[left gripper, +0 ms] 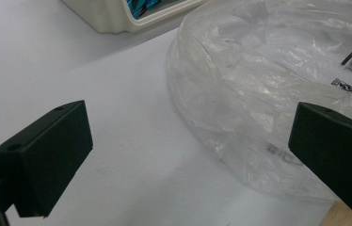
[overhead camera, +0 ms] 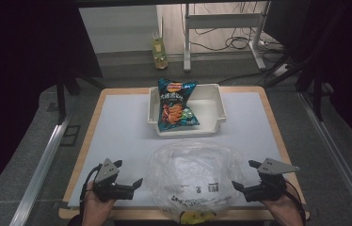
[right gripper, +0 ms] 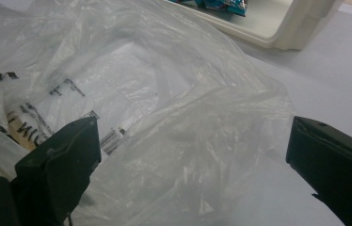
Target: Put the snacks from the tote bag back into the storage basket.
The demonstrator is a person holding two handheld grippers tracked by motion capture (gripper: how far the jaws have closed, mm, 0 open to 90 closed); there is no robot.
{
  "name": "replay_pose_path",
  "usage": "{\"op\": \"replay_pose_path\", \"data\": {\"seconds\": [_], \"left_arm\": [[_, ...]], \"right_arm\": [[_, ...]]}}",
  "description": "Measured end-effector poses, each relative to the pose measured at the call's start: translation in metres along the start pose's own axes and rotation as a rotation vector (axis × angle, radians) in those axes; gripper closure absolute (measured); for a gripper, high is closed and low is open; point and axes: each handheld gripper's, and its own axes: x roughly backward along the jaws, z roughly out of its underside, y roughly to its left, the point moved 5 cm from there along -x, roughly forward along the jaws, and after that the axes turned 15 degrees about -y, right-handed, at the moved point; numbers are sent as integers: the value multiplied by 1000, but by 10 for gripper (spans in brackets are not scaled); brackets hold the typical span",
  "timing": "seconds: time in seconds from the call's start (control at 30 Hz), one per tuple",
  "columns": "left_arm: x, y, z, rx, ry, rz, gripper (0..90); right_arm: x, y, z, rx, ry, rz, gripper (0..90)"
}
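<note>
One plastic bag (overhead camera: 193, 176), two grippers

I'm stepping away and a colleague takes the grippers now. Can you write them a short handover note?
Left gripper: jaws open, holding nothing, beside the left edge of the clear plastic bag.
Right gripper: jaws open, holding nothing, at the bag's right edge.
Chip bag leans in the white bin behind the plastic bag.
Done: nothing gripped yet.
Left: probably grip the plastic bag, then deal with the chips.

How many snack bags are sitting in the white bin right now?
1. A blue chip bag leans in the left half of the white bin at the table's far side. Anything beneath it would be hidden.
</note>
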Motion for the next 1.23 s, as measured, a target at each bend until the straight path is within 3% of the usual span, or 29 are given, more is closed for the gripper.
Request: {"op": "replay_pose_path", "data": {"seconds": [0.5,0.9,1.23], "left_arm": [[-3,-1,4,7,18,16,1],[-8,-1,11,21,59,33,0],[-11,-1,14,19,87,33,0]], "right_arm": [[20,-13,15,-11,5,72,39],[22,-32,28,-23,20,125,40],[19,-38,37,-42,49,129,40]]}}
